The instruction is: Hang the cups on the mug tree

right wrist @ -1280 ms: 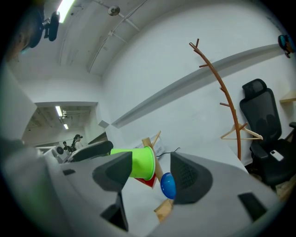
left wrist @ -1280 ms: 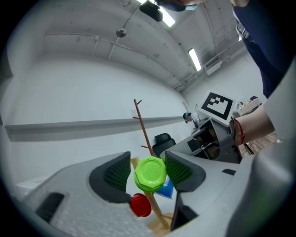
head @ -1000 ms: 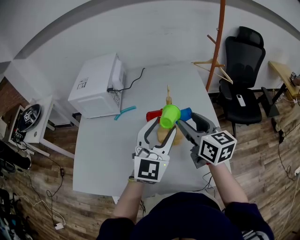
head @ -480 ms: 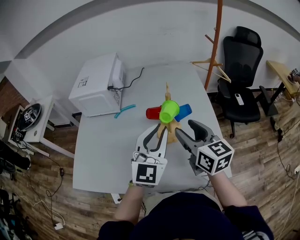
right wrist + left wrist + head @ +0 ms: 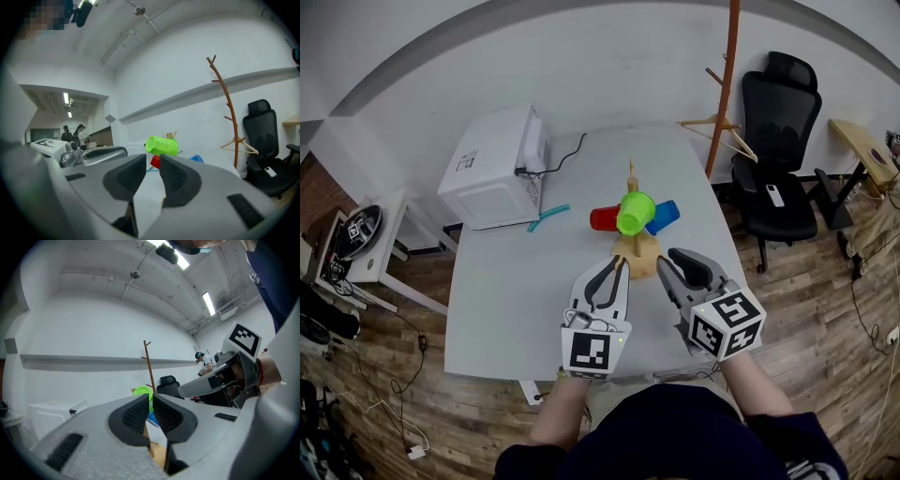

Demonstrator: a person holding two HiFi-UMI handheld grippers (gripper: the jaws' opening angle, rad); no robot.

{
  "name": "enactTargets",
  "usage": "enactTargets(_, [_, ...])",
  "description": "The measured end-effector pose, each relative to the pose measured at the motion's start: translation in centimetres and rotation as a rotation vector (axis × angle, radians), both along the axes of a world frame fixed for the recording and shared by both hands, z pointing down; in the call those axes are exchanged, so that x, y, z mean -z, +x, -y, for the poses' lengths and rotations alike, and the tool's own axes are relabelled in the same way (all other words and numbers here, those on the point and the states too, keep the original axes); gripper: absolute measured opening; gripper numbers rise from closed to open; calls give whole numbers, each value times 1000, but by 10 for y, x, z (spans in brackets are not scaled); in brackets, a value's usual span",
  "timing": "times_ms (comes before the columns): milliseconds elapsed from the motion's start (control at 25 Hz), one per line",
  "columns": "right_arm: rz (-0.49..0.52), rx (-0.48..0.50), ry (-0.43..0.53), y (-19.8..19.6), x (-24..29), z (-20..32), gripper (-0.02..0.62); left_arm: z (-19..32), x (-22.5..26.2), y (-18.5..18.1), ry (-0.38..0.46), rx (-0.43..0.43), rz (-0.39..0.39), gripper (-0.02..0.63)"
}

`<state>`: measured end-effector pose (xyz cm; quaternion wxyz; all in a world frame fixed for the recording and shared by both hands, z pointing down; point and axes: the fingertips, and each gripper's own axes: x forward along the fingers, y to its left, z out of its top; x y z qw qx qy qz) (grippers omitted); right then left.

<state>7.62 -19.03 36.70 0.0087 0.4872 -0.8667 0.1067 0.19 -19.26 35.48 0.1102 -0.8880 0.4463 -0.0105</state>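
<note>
Have drawn the left tongs (image 5: 614, 268) and the right tongs (image 5: 672, 262) back from the mug tree (image 5: 642, 253) toward the near edge of the desk (image 5: 516, 300) since a second ago, away from the green cup (image 5: 635, 214) they flanked then. Have just been closing both, with nothing between the jaws. Have clenched the left almost pad to pad, leaving only a thin slit. Have narrowed the right but kept a clear gap, so released and gripping nothing. Now holding both just in front of the tree's wooden base, the left tips close to its near-left side, the right tips just to its right, clear of every cup. Can see the green cup hanging sideways at the front of the tree, a red cup (image 5: 604, 218) sticking out to the tree's left and a blue cup (image 5: 666, 217) to its right. Cannot tell which peg carries which. Behind and left of the tree, on the desk: a white box-shaped appliance (image 5: 492, 169) with a black cable (image 5: 567, 161), and a teal strip (image 5: 548, 221) between appliance and tree. Off the desk, right of the tree: a black office chair (image 5: 783, 122) and a brown coat stand (image 5: 727, 75).
</note>
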Motion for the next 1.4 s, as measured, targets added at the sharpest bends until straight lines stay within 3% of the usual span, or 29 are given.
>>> enactTargets(160, [-7, -15, 6, 1, -2, -11, 72, -12, -2, 0, -33, 4, -29, 32])
enactTargets(720, [-103, -61, 33, 14, -21, -44, 43, -42, -45, 1, -118, -4, 14, 20])
enactTargets(1400, [-72, -98, 11, 28, -50, -68, 34, -71, -71, 4, -182, -33, 10, 20])
